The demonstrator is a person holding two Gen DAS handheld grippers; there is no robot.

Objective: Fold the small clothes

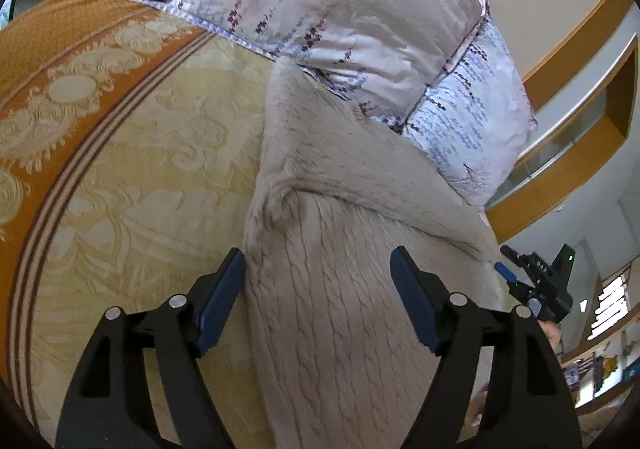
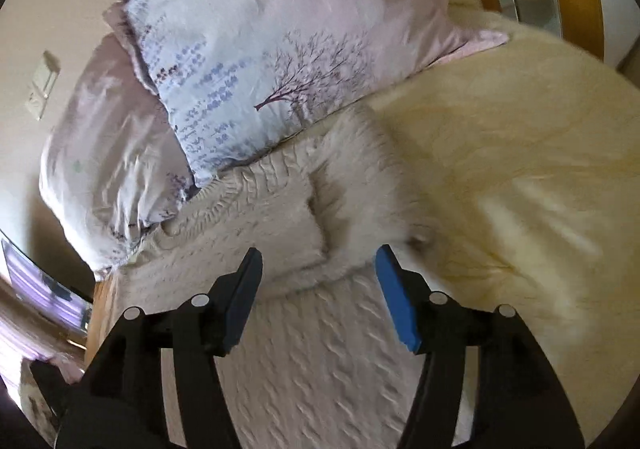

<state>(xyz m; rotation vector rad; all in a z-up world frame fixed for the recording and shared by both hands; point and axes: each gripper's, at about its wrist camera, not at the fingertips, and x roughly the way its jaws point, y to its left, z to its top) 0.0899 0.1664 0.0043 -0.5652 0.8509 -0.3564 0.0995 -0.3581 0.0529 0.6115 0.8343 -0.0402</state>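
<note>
A beige cable-knit sweater lies flat on the bed, its far part folded over near the pillows; it also shows in the right wrist view. My left gripper is open and empty, jaws spread just above the sweater's left edge. My right gripper is open and empty above the sweater's near part, by the folded flap. The right gripper also shows at the right of the left wrist view, beyond the sweater's right edge.
The bed has a yellow patterned cover with an orange border. Two pale floral pillows lie against the wall just past the sweater. A wooden headboard frame is at the right.
</note>
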